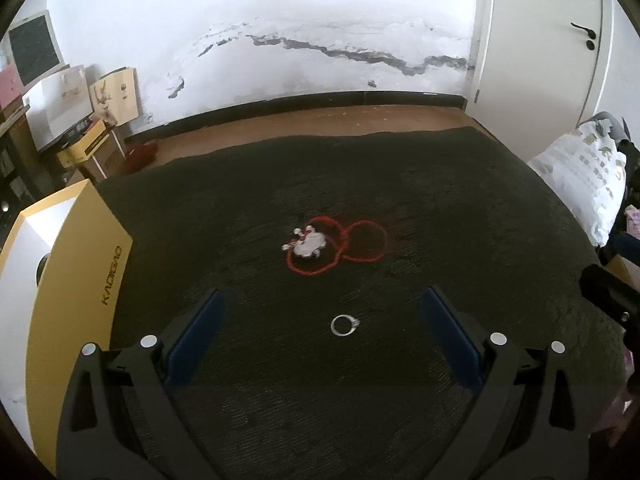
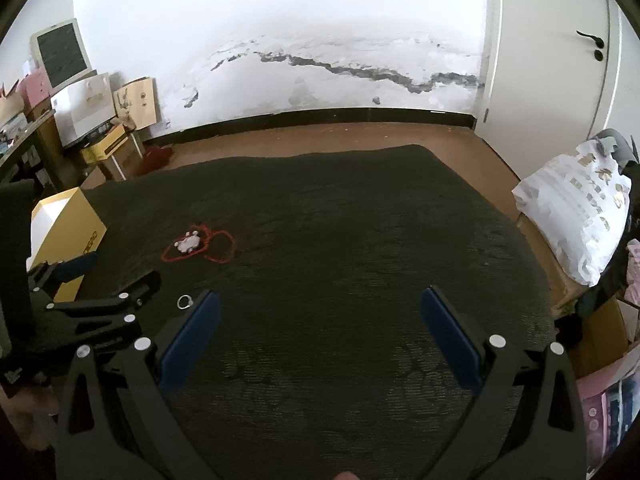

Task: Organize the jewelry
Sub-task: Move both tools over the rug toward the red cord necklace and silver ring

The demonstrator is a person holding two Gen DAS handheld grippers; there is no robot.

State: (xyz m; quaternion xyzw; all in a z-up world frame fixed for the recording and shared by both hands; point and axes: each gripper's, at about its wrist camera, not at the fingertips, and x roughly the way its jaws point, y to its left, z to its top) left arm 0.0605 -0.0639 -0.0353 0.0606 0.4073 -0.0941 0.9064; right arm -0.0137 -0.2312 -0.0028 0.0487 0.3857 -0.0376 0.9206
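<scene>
A dark textured cloth spreads across the whole counter, and everything plays out on it. Over at the left edge sits the yellow box, white on its upper face, with lettering down its side; from the right wrist view it sits far left, partly behind the other tool. Off the right side of the counter, a white printed bag leans by the door.

Now the left claw — wide open, blue pads spread, holding nothing, hovering low over the cloth. The right claw is spread just as wide and empty too, over bare cloth well to the right of the jewelry.

The red cord bracelet lies in loose loops near the middle of the cloth, ahead of the left claw, with a pale silvery charm resting on its left loop. Smallest of all, the silver ring: flat on the cloth, right between the left claw's open fingers, touched by neither pad, and near but apart from the bracelet.
</scene>
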